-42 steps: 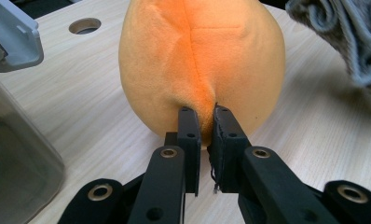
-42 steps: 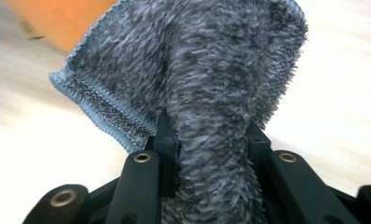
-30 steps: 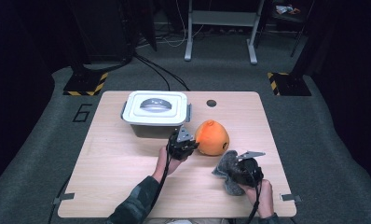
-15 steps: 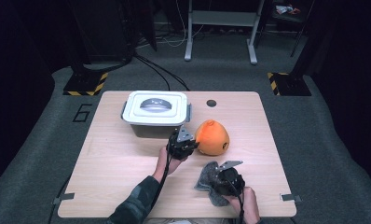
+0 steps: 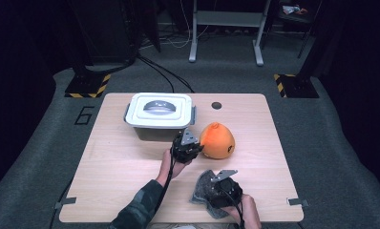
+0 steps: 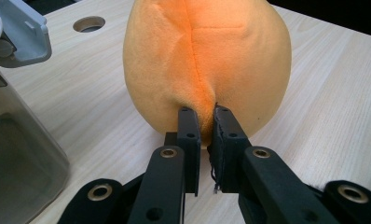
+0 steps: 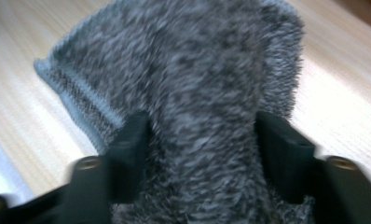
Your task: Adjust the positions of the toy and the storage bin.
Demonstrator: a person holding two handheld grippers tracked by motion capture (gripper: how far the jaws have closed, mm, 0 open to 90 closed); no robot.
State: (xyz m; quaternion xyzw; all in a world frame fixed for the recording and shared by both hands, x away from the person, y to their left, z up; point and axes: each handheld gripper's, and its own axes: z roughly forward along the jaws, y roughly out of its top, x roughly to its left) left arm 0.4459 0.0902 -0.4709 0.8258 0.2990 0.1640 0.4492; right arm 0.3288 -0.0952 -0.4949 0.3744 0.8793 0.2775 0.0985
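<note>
My left hand [image 5: 171, 164] reaches up from the near edge of the bench [image 5: 121, 162] toward its middle, forearm in a dark patterned sleeve [image 5: 140, 210], wrist straight. Its left tool [image 5: 194, 148] lies level and points at the plush [image 5: 217, 140] — jaws pressed nearly together, pinching a small fold of the plush low on its near side, as the left gripper view shows [image 6: 206, 122]. The plush is orange, rounded and egg-like, soft short pile with a seam running down its front; it sits near the bench's middle, touching the tool.

My right hand [image 5: 245, 210] sits at the near edge, right of centre, with the right tool [image 5: 212, 186] angled toward the left. Its jaws have just been opening and now stand spread, with the cloth [image 5: 202, 191] bunched up between them. In the right gripper view the cloth [image 7: 197, 93] is grey, fuzzy knit with a stitched hem, humped into a ridge — blur keeps me from telling whether the pads still press on it.

Behind the left tool, toward the far edge, stands a box [image 5: 157, 119] with a white lid and grey clips.
</note>
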